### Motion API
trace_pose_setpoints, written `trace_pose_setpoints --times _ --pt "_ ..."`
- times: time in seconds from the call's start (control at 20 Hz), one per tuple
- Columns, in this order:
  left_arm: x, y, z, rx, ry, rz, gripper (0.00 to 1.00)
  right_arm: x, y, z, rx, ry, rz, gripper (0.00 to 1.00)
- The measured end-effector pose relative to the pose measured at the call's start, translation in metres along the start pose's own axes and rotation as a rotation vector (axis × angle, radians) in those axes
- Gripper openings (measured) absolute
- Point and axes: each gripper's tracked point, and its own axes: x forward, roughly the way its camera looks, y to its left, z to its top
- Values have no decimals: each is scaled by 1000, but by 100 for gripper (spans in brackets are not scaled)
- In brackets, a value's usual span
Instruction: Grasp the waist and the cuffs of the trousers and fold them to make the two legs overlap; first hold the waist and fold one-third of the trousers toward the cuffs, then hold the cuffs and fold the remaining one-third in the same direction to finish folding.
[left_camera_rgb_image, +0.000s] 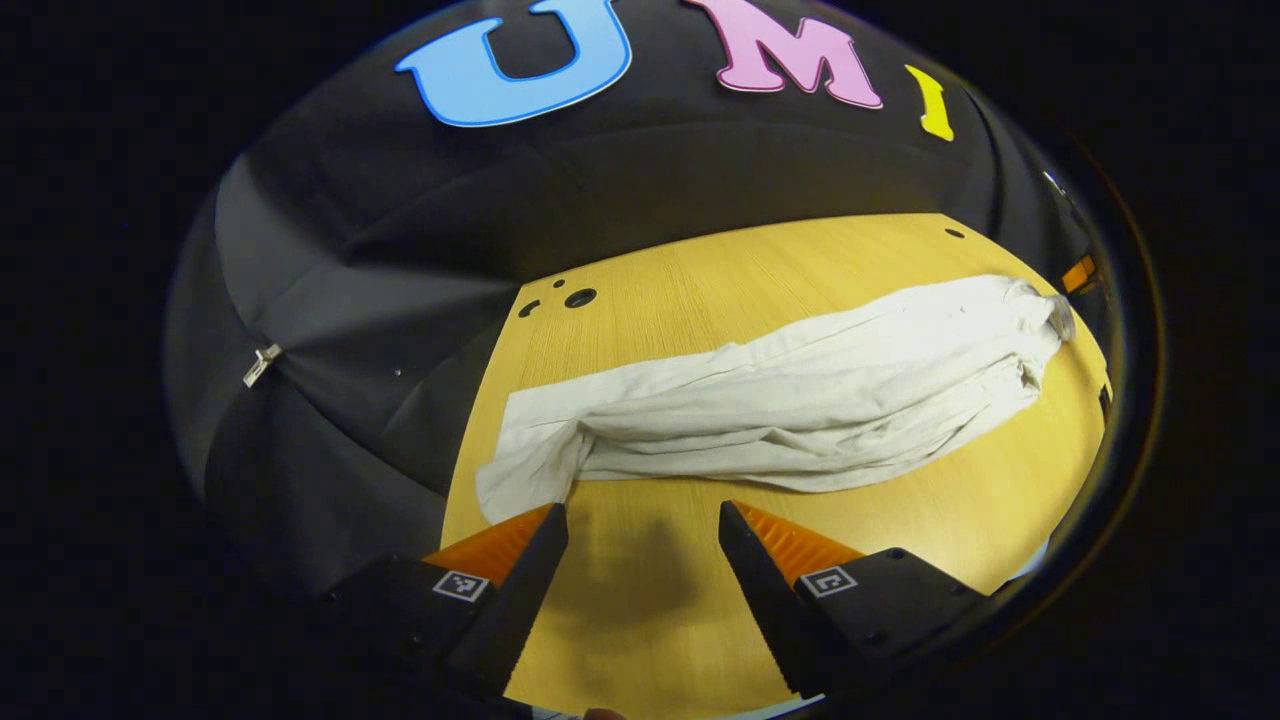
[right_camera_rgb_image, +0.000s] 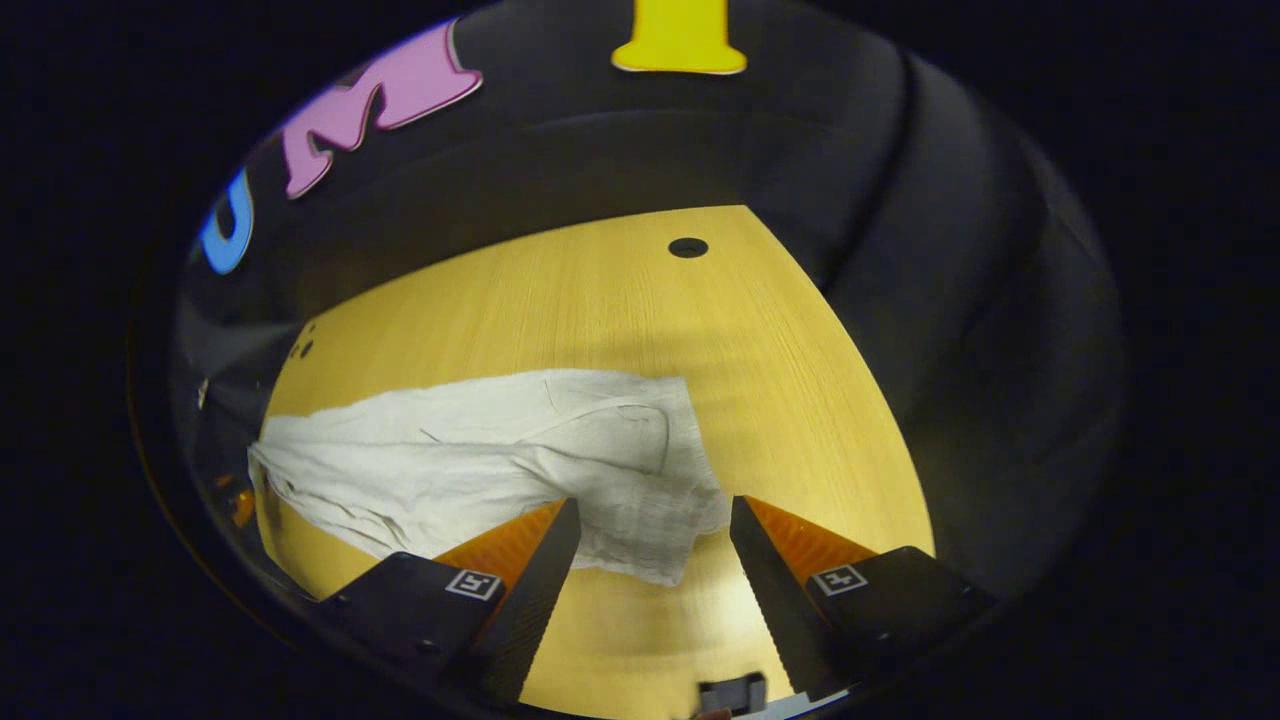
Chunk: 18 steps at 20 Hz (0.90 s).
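Note:
White trousers (left_camera_rgb_image: 790, 400) lie lengthwise on the wooden table (left_camera_rgb_image: 660, 590), the two legs lying one over the other. In the left gripper view the cuffs (left_camera_rgb_image: 530, 470) are at the near left, the bunched waist (left_camera_rgb_image: 1030, 330) far right. My left gripper (left_camera_rgb_image: 643, 518) is open, hovering just short of the cuffs with nothing between its fingers. In the right gripper view the trousers (right_camera_rgb_image: 480, 450) stretch leftward and the waist end (right_camera_rgb_image: 660, 510) lies nearest. My right gripper (right_camera_rgb_image: 655, 515) is open, its fingers standing either side of the waist corner without pressing on it.
Black cloth walls close in the table on the far and side edges. Round holes (left_camera_rgb_image: 580, 297) mark the table's far left corner; another hole (right_camera_rgb_image: 688, 247) sits at its far right. Bare wood (right_camera_rgb_image: 780, 400) lies right of the waist.

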Motion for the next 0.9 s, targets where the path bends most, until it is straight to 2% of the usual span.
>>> trace_pose_setpoints --times 0.15,0.25,0.35,0.45,0.6,0.75,0.8,0.85,0.9 --pt "1 -4 0 -88 -3 -11 97 -6 20 -27 403 -12 51 96" --pt "1 -5 3 -154 -14 -19 97 4 14 -48 570 6 24 96" --pt "0 -3 5 -204 -26 -14 97 14 -5 -70 640 11 -36 96" --pt "-2 -1 4 -246 -32 -11 97 26 -12 -72 724 -10 -46 96" --pt "-4 2 -1 -270 -23 4 97 39 -22 -49 830 -66 -52 93" --pt "-5 3 -4 -284 -20 13 97 56 -19 -30 843 -59 -63 95" --pt "-5 4 -4 -285 -19 17 97 64 -13 -25 846 -44 -64 83" --pt "-5 3 -3 -285 -17 21 97 69 -11 -19 858 -47 -75 96" --pt "-4 3 -3 -287 -17 22 97 75 -10 -15 871 -46 -91 96"
